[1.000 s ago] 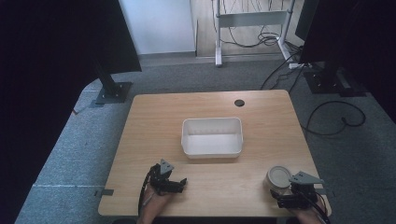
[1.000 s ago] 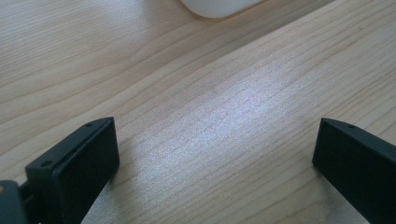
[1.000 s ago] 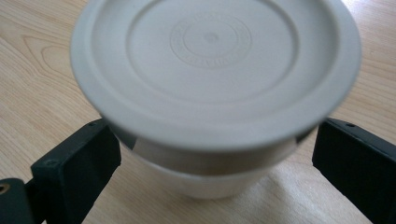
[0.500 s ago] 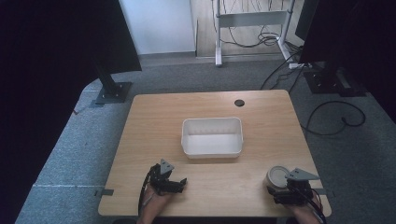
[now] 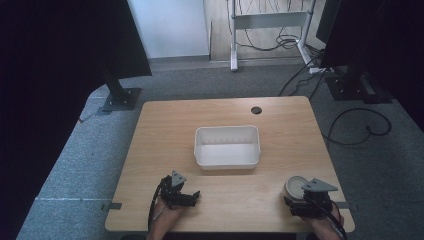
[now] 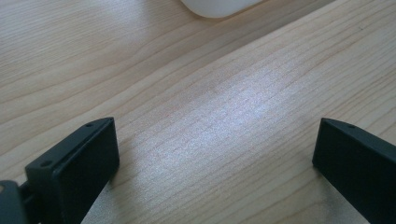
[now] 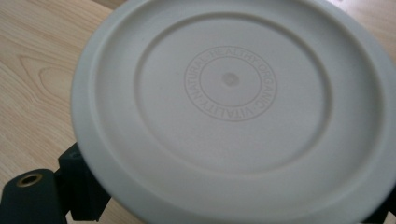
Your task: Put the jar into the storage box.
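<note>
1. A white rectangular bin [image 5: 227,146] stood open near the middle of the wooden surface [image 5: 170,125], well apart from both grippers; a rounded corner of it [image 6: 217,5] showed at the far edge of the left gripper view.
2. A small dark round hole [image 5: 256,110] sat in the surface at the far side, beyond the bin.
3. Past the surface lay grey carpet with black cables [image 5: 357,127] on the right, a black stand base [image 5: 121,98] on the left and a white frame [image 5: 270,20] at the far end.
4. Bare wood lay between the bin and each gripper.
5. The left gripper [image 5: 186,196] rested at the near left of the surface, held by a hand [image 5: 165,220]. Its jaws were spread wide, with bare wood grain between them in the left gripper view.
6. The right gripper [image 5: 300,197] was at the near right corner of the surface.
7. A round white lidded container [image 5: 296,186] sat at the tip of the right gripper, just on its far-left side.
8. In the right gripper view the container's lid [image 7: 233,107], embossed with ringed lettering, lay directly between the jaws, whose black tips showed at its lower left and lower right edges. Whether they pressed on it or merely flanked it I could not tell.
</note>
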A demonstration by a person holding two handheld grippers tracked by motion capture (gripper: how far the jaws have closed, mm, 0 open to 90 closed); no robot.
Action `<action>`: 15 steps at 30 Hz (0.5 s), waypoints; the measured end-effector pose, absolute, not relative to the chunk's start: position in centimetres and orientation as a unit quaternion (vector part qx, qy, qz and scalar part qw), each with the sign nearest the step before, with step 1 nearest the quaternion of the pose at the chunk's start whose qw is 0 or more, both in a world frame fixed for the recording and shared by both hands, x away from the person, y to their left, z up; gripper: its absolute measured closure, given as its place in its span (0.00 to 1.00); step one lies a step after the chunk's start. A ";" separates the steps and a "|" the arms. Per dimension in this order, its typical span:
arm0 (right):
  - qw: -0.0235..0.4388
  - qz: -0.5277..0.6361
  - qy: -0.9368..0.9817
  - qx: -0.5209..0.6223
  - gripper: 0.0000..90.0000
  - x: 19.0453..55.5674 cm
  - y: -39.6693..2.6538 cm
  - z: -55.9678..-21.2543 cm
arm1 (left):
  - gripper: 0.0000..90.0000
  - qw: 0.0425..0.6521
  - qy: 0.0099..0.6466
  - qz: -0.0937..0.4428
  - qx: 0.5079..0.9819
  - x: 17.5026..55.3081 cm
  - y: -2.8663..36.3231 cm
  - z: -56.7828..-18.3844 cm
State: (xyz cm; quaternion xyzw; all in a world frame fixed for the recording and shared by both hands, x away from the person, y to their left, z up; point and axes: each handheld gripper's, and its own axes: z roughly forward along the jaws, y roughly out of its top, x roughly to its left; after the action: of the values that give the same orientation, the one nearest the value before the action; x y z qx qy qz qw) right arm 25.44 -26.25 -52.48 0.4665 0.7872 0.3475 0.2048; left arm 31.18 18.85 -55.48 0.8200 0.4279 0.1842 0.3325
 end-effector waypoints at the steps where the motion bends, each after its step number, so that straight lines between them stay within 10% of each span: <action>1: 0.205 0.346 0.788 0.466 0.11 25.5 -26.2 -52.4 | 0.00 0.333 0.428 0.184 0.820 31.2 18.8 -55.5; 15: 0.204 0.353 0.791 0.456 0.11 26.3 -25.1 -51.8 | 0.00 0.333 0.428 0.184 0.820 31.2 18.8 -55.5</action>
State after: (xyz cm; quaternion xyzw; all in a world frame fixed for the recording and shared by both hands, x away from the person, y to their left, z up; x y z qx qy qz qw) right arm 26.29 -25.11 -51.85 0.4560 0.7911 0.3533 0.2036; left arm 31.18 18.85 -55.48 0.8200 0.4278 0.1842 0.3325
